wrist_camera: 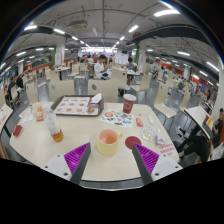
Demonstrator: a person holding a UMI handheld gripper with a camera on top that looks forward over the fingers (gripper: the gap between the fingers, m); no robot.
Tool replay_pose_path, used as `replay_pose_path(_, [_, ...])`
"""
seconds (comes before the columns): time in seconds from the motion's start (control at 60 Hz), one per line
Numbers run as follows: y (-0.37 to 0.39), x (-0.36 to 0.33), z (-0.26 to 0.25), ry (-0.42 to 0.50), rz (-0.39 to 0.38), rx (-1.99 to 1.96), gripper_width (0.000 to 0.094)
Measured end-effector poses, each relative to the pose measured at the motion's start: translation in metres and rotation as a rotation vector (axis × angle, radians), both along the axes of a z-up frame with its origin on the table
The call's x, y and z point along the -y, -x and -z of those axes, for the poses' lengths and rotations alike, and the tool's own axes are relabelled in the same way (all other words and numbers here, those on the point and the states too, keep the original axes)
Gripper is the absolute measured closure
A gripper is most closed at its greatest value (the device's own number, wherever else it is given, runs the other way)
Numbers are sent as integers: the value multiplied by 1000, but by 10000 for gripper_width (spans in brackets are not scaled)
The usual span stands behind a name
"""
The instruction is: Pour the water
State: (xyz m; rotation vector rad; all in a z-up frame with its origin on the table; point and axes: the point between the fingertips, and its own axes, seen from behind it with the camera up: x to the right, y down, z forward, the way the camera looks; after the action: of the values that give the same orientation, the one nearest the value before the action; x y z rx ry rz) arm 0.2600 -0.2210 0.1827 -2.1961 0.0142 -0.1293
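A pale yellow cup [107,141] stands on a round cream table [60,150], between and just ahead of the two spread fingers of the gripper [108,157], clear of both magenta pads [77,154]. The cup is open-topped, its contents too small to make out. Left of it, a bottle [55,128] with an amber lower half stands near the table's edge; a tray [78,105] lies beyond. To the right sit a red-topped container [129,103] and smaller, indistinct items. The fingers' bases are cut off below.
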Motion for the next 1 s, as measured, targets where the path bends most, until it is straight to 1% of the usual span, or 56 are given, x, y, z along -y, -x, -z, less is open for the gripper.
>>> replay_pose_path(0.033, [15,-3,8,5,-2,-5,87])
replay_pose_path(0.067, [6,3,5,12,-5,-10,89])
replay_pose_path(0.333, [42,15,31,50,-1,-3,88])
replay_pose_path(0.417, [64,20,40,63,-5,-9,86])
replay_pose_path(0.533, [117,21,50,67,-27,-29,88])
replay_pose_path(0.667, [191,-1,55,22,-76,-70,86])
replay_pose_path(0.783, [243,-39,60,-41,-108,-93,86])
replay_pose_path(0.883, [266,-79,69,-89,-101,-97,83])
replay_pose_path(1.0, [275,-126,82,-141,-62,-110,88])
